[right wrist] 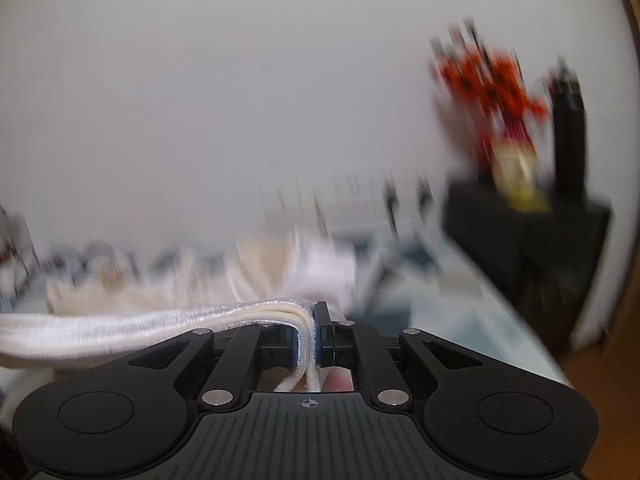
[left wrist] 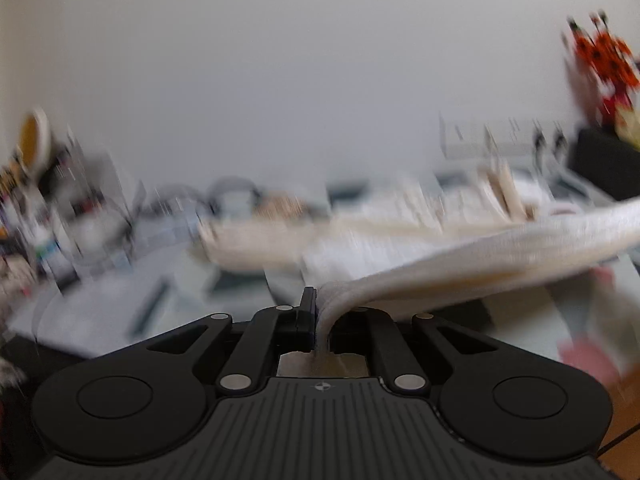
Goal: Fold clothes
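A cream white garment (left wrist: 500, 248) stretches in the air between my two grippers. My left gripper (left wrist: 320, 312) is shut on one bunched end of it; the cloth runs up and to the right from the jaws. My right gripper (right wrist: 308, 332) is shut on the other end of the garment (right wrist: 120, 326), which runs off to the left. Both views are motion blurred. More cream cloth (right wrist: 280, 276) lies on the table beyond.
A light table (left wrist: 100, 312) carries blurred clutter at the left (left wrist: 48, 200) and cables at the back. A black box (right wrist: 524, 252) with red and orange flowers (right wrist: 488, 84) stands at the right. A white wall fills the background.
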Demonstrator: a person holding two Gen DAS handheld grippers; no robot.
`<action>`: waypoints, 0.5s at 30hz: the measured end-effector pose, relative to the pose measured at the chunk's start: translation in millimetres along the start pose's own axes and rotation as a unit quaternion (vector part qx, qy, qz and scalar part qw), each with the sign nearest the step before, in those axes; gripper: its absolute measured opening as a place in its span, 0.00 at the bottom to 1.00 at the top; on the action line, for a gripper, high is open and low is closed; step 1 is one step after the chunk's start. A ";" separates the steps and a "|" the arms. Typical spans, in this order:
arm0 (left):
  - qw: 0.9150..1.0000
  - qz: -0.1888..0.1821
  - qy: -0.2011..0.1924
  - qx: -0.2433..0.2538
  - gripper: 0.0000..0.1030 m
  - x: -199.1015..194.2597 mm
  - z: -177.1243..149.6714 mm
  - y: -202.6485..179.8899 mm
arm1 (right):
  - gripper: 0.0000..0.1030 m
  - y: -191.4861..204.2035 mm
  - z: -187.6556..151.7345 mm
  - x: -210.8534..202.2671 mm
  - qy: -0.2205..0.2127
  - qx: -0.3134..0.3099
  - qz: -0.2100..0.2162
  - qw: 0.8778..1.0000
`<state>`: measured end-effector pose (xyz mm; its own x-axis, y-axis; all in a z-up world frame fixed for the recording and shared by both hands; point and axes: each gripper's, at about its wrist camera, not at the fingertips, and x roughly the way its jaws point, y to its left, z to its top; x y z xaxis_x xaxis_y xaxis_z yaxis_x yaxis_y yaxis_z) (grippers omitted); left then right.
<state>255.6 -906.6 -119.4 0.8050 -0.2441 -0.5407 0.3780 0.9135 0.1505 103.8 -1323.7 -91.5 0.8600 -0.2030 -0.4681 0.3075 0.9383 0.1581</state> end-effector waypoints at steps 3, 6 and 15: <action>0.998 -0.018 0.036 0.052 0.06 11.2 -26.0 -8.6 | 0.06 -0.3 -28.6 6.5 0.053 0.027 -0.022 0.998; 0.997 -0.018 0.063 0.049 0.06 20.2 -31.9 -9.3 | 0.06 8.6 -39.1 14.8 0.072 0.029 -0.029 0.997; 0.996 -0.013 0.071 0.054 0.06 8.7 -34.6 -11.4 | 0.07 16.4 -44.7 1.8 0.081 0.012 -0.039 0.996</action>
<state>242.5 -907.9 -154.4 0.7252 -0.2113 -0.6553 0.4505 0.8654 0.2195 92.2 -1296.1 -128.6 0.7570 -0.2250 -0.6135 0.3817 0.9143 0.1357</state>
